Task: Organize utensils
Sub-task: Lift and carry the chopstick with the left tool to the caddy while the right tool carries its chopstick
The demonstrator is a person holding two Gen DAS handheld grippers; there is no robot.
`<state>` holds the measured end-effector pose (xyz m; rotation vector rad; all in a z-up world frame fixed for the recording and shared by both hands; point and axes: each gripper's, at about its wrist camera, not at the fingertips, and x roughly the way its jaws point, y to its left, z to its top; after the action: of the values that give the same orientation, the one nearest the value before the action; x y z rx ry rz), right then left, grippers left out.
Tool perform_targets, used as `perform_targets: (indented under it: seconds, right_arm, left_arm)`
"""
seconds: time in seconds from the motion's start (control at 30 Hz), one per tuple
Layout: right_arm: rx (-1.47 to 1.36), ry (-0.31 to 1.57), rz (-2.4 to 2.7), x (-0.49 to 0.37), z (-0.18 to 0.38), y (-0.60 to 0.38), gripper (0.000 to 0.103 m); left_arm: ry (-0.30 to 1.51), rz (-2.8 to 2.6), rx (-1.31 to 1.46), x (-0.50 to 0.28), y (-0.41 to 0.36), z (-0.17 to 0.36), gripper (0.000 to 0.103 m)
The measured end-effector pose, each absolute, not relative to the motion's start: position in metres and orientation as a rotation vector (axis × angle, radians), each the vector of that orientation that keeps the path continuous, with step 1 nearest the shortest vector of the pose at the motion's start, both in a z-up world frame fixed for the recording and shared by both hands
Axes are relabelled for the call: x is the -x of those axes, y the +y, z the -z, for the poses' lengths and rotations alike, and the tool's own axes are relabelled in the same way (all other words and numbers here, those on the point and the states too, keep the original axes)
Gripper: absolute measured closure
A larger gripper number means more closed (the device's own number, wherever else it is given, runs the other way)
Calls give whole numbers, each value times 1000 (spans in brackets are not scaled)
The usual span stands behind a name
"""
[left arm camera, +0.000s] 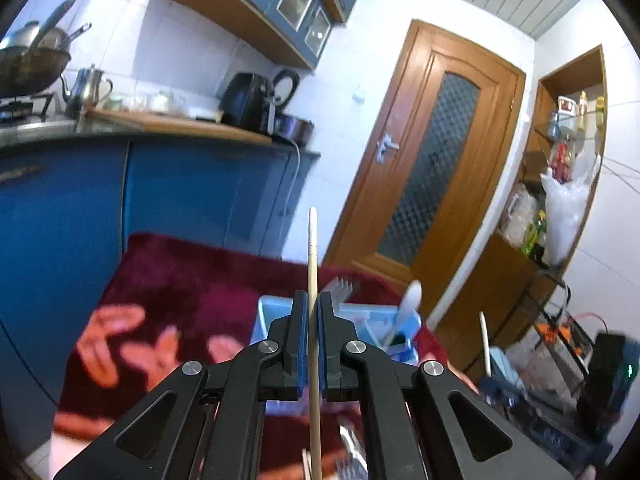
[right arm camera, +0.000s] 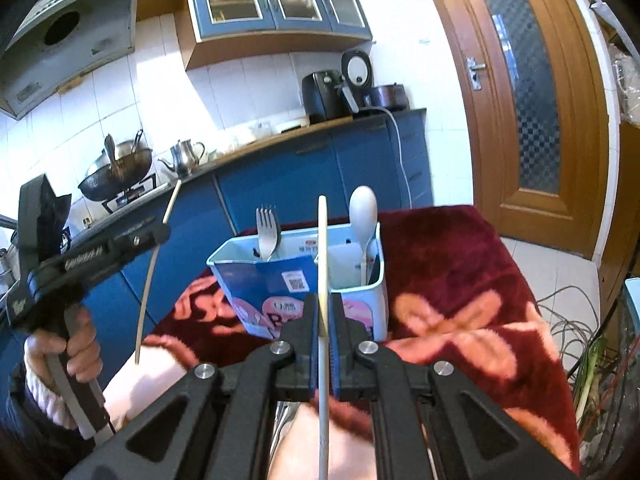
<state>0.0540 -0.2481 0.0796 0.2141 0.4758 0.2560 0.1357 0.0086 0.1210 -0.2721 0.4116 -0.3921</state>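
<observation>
Over the red flowered blanket on my surface, both my tools are up in the air, each with a chopstick. My right gripper has its jaws clamped on a pale chopstick, which runs straight up between the blue pads and out past their tips. Just beyond it stands the light blue utensil holder, a divided box with a printed front. A metal fork stands tines-up in its left compartment, a white spoon bowl-up in the right one. My chopstick crosses in front of the holder's middle in this view.

Off to my left, my left gripper comes into the right camera, my left hand wrapped round its handle, jaws closed tight on a second chopstick that hangs down below them and pokes up above. From its own camera that stick stands upright between the pads, with the holder partly hidden behind the jaws.

Behind it all: blue cabinets, a wok on the stove, a steel kettle, a black air fryer, and a wooden door.
</observation>
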Motion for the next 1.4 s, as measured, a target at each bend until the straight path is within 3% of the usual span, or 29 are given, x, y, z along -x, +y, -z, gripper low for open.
perform_targets:
  seconds: [0.73,1.4]
  right_arm:
    - [-212,428,-237,-77,-80,-265,97]
    - [-160,165,-197,-165,-108,-235,97]
  left_arm:
    - [72,185,216,-195,-19,-143,99]
    - [107,140,202,-214,-20,-96,99]
